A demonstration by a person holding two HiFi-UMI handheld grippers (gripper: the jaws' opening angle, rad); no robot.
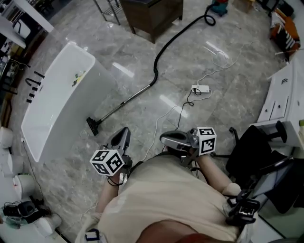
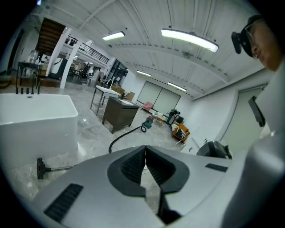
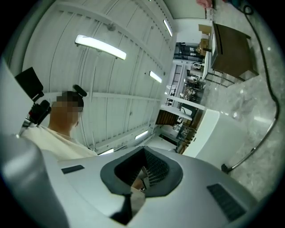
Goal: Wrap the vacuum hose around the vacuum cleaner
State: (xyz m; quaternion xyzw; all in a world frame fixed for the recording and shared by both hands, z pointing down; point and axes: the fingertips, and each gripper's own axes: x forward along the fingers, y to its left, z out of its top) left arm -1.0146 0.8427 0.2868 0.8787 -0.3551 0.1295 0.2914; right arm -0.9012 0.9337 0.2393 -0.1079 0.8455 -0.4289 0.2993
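Left gripper (image 1: 123, 132) & right gripper (image 1: 165, 138) are hovering lower centre, jaws together, empty, prob. because the vacuum hose (image 1: 178, 31) is lying well apart, unwrapped across the floor, trailing to the vacuum cleaner (image 1: 219, 6) top right.

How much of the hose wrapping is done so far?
Done: nothing yet. The vacuum hose lies stretched out across the floor, from the far vacuum cleaner to the floor nozzle beside the white tub. In hand: nothing; the left gripper and right gripper have shut, empty jaws near the person. Left: all the wrapping.
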